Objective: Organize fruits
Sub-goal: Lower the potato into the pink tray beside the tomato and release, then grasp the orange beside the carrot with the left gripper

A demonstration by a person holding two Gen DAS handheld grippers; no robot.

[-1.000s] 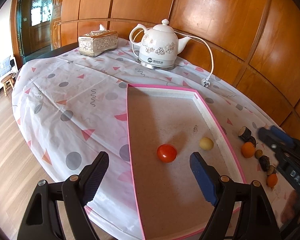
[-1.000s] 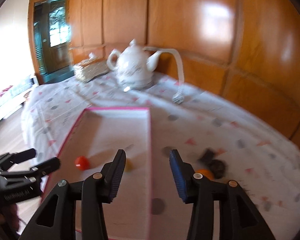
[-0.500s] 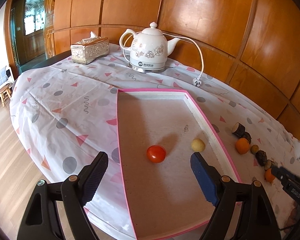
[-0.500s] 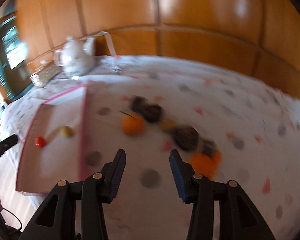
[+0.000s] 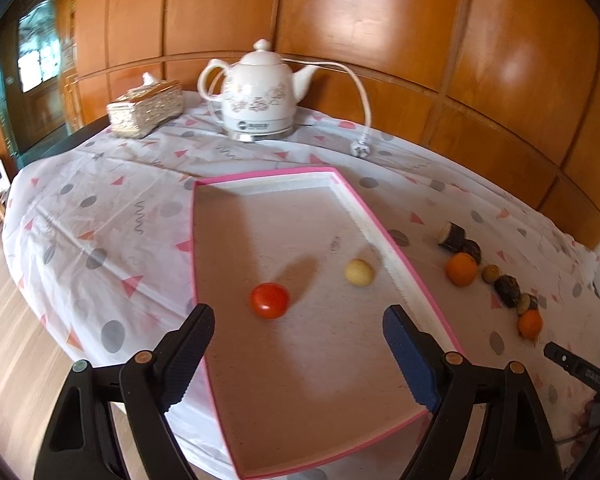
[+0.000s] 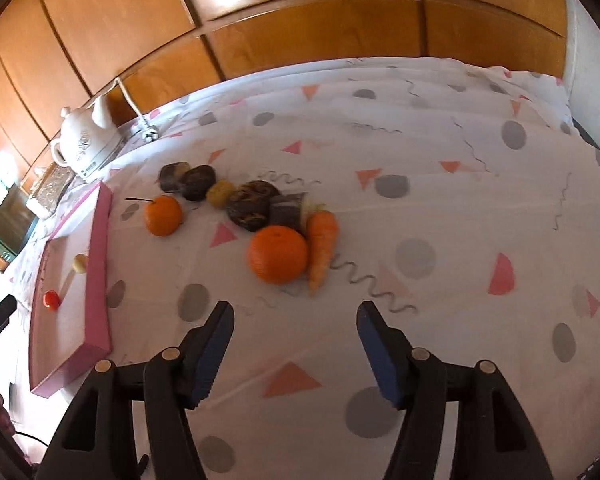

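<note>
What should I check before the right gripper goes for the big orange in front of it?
1. Right gripper empty, jaws apart after just opening: ok.
2. Gap looks wide enough for the big orange: cannot tell.
3. Orange free to lift: not ok, a carrot lies right against its right side and could be nudged.
4. Dark pieces behind the orange clear of it: cannot tell, they sit very close.
5. Room in the pink tray: ok, only a tomato and a pale yellow fruit lie in it.
6. Left gripper open, empty, hanging over the tray's near end: ok, but it may be in the way when the orange is brought over.
</note>
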